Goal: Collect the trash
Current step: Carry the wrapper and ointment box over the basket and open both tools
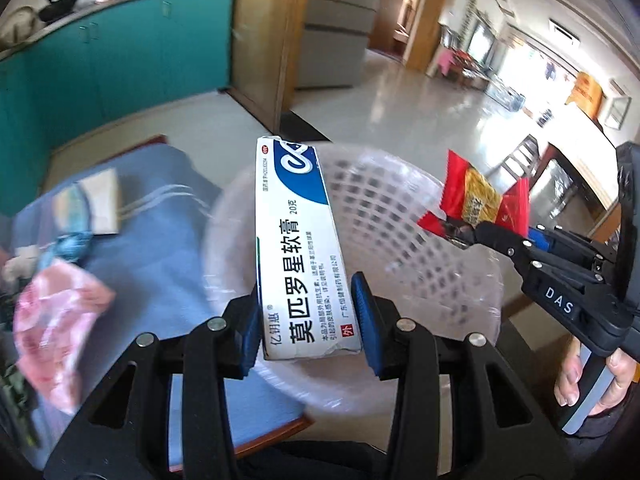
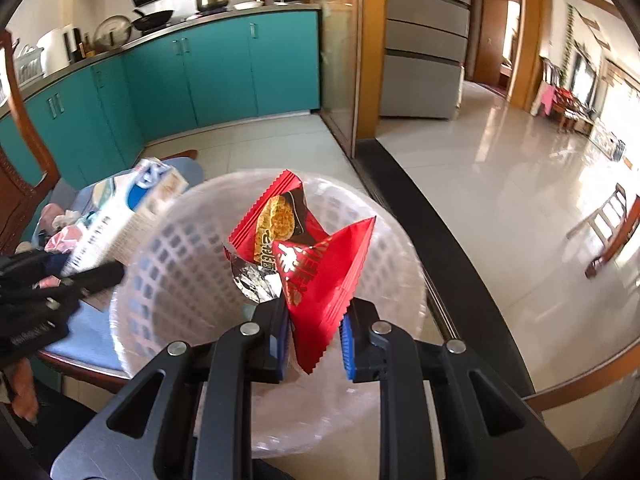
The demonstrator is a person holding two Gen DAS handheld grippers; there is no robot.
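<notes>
Currently ointment box [image 1: 298, 248] is clamped by left gripper [image 1: 306, 320], red wrapper [image 2: 320, 276] by right gripper [image 2: 314, 344], mid-frame over basket [image 2: 168, 248]; early release risks the rim being missed.

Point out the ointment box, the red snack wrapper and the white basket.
ointment box [image 1: 300, 248], left wrist view, middle of its printed face
red snack wrapper [image 2: 316, 276], right wrist view, its red front fold
white basket [image 2: 168, 264], right wrist view, its latticed left wall

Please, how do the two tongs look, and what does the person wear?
Both tongs, left and right, have black angular frames with silver round bolts and blue ribbed pads. The right one bears white letters "DAS" and a grey handle. Clothing cannot be made out.
</notes>
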